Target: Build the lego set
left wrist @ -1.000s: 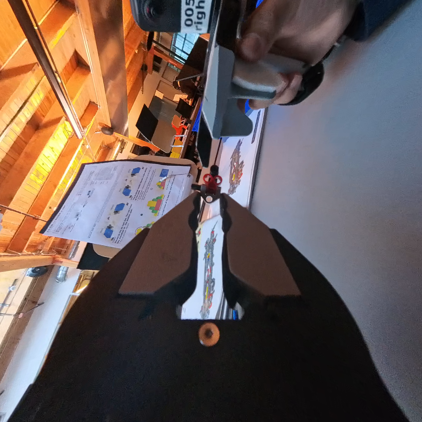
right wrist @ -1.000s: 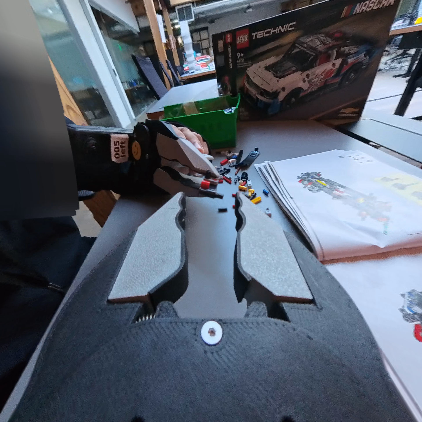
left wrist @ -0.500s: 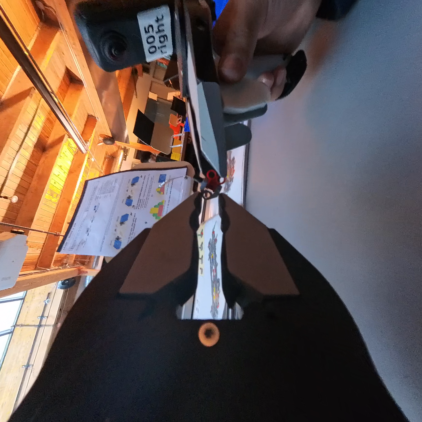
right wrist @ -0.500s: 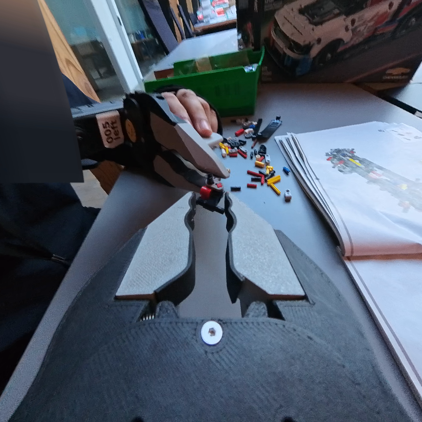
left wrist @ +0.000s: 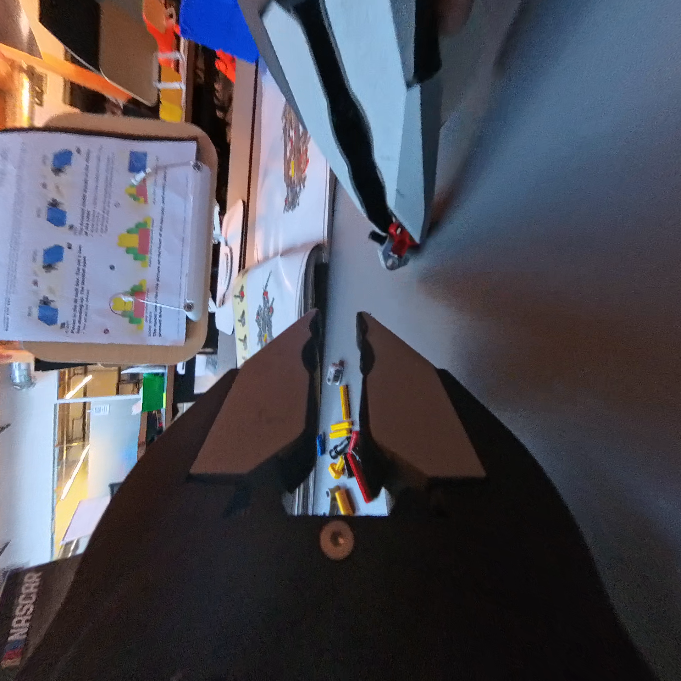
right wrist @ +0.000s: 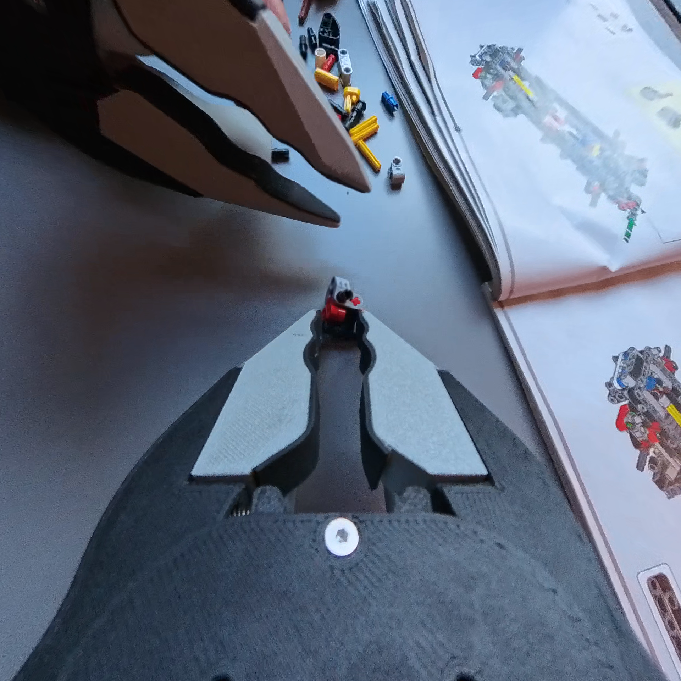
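Observation:
My right gripper [right wrist: 339, 315] is shut on a small assembly of red, grey and black pieces [right wrist: 341, 300], held at the fingertips just above the grey table [right wrist: 147, 294]. The left wrist view shows the same assembly [left wrist: 396, 245] pinched at the right gripper's tips. My left gripper [left wrist: 338, 315] is open with nothing between its fingertips. It hangs over several loose yellow, red, black and blue pieces [left wrist: 344, 442]. In the right wrist view the left gripper [right wrist: 352, 204] sits at the upper left, with its tips apart and nothing in them.
Loose small pieces [right wrist: 353, 99] lie on the table beside an open instruction booklet [right wrist: 552, 147] on the right. A clipboard with a printed sheet [left wrist: 103, 236] stands beyond the table. A dark product box [left wrist: 22, 608] shows at the left wrist view's edge. The left gripper's tips are roughly 5 centimeters from the right gripper's.
The small assembly passed from the left gripper to the right. The right fingers closed on it, and the left fingers let go and drew back toward the loose pieces.

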`<state>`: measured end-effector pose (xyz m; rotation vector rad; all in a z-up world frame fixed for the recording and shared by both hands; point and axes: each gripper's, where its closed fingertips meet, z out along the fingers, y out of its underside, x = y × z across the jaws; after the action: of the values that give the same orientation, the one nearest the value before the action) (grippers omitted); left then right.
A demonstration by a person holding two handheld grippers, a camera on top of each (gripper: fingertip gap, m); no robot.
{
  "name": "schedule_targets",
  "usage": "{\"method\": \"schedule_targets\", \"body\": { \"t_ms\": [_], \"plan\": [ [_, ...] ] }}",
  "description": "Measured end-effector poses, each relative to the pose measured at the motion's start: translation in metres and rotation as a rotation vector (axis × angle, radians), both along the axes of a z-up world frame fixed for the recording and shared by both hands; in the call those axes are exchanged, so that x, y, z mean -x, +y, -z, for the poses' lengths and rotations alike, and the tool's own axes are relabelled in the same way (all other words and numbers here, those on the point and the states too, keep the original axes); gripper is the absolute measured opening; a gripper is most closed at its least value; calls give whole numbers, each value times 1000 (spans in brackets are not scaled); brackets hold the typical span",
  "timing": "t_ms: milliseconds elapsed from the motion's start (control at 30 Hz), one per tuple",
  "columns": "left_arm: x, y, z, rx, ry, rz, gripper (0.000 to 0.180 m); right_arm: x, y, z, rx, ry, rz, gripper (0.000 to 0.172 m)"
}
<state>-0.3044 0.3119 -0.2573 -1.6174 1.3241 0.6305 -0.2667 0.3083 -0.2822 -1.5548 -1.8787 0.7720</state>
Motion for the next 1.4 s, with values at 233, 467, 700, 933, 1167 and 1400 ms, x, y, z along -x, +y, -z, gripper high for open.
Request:
{"method": "schedule_targets", "body": {
  "t_ms": [233,467,700,933,1167,1400],
  "plan": [
    [4,1,1,56,-83,-40,8,-1,-8,4,44,-20,-29,19],
    [21,7,6,62,-48,-126,2,0,-14,2,46,-15,-52,22],
    [34,9,3,79,-95,-187,0,0,-15,-7,52,19,-66,25],
    [32,7,2,69,-74,-184,0,1,-3,-39,-37,165,-33,25],
    [32,6,2,69,-65,-184,0,-3,20,-62,-3,276,81,24],
    [32,6,3,75,-60,-185,0,0,19,-47,-71,209,82,20]
  ]
}}
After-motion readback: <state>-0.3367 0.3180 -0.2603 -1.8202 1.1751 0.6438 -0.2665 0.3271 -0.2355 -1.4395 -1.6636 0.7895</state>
